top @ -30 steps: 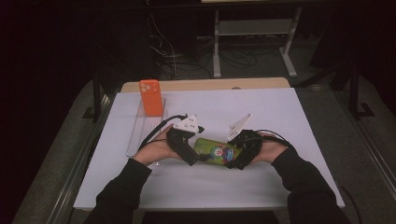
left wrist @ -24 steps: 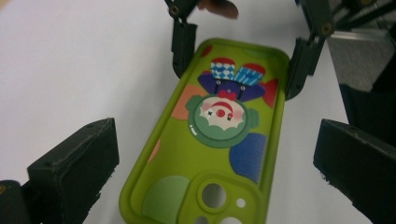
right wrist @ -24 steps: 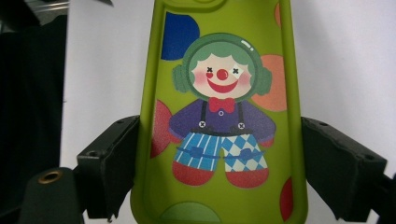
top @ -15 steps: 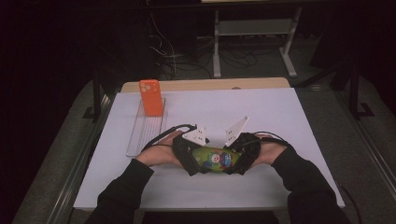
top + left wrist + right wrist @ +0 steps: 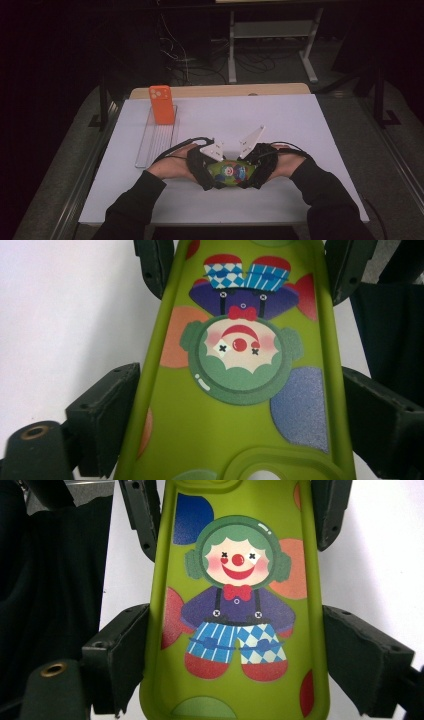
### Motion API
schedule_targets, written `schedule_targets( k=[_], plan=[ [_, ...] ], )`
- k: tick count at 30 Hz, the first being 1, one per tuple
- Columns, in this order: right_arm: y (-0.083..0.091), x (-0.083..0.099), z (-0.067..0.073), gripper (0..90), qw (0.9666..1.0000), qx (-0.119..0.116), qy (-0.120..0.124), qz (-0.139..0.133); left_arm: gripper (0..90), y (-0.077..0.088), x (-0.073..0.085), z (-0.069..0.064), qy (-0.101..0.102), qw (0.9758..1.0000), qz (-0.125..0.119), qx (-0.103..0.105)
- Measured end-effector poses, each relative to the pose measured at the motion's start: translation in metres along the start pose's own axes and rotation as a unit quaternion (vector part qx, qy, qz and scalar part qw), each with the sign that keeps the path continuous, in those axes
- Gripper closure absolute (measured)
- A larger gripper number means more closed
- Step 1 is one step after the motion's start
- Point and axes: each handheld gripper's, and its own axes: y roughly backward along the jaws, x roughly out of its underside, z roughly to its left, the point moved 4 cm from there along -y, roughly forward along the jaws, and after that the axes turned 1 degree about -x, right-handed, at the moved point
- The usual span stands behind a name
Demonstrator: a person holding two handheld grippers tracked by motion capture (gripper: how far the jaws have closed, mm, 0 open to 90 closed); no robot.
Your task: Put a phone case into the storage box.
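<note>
On the white table [image 5: 310, 130], well apart from both grippers and beyond them on the left side, an orange phone [image 5: 162, 104] is standing upright at the far end of a clear tray [image 5: 156, 145]. Nothing is lying between the grippers and that tray, and nothing is blocking the way around the hands. A black cable [image 5: 175, 147] is trailing from the left gripper toward the tray.

The green phone case [image 5: 230, 172] is sitting between the two grippers, near the front edge of the table, and each end is between one pair of jaws. The left gripper [image 5: 202, 170] is taking one end; its jaws have just been closing a little, and in the left gripper view the fingers [image 5: 107, 415] are standing along the two long edges of the case, touching or nearly touching, I cannot tell if they are pressing. The right gripper [image 5: 257, 167] is taking the other end, and its fingers [image 5: 120, 655] are lying against the edges of the case, clamped on it.

The case is bright green, with a clown [image 5: 235, 600] printed on it: green hair, red nose, red bow tie, purple shirt and blue-white trousers, with coloured dots around.
</note>
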Motion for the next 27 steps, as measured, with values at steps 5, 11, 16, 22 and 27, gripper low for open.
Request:
schedule_targets(
  k=[5,11,16,22,27],
  plan=[
    [-0.0013,-0.0009,-0.0015,15.3,0.9998,0.001,0.019,-0.006,12.2,-0.0002,0.0003,-0.0006,-0.002,1.0000,0.002,0.006],
    [-0.0017,-0.0009,-0.0010,15.1,0.9998,-0.004,0.017,-0.006,13.4,0.0000,0.0004,-0.0013,-0.001,0.9999,0.004,0.010],
    [0.0004,0.0002,0.0009,14.8,1.0000,-0.008,0.005,-0.002,14.4,0.0004,0.0000,-0.0014,0.004,0.9999,0.003,0.014],
    [0.0004,0.0005,0.0007,11.7,1.0000,0.006,0.006,-0.006,14.9,0.0019,0.0017,0.0008,0.008,0.9998,0.016,0.005],
    [0.0066,0.0017,-0.0066,3.8,0.9992,0.030,-0.019,-0.019,14.9,0.0055,0.0038,0.0032,0.023,0.9995,0.018,-0.011]
  ],
)
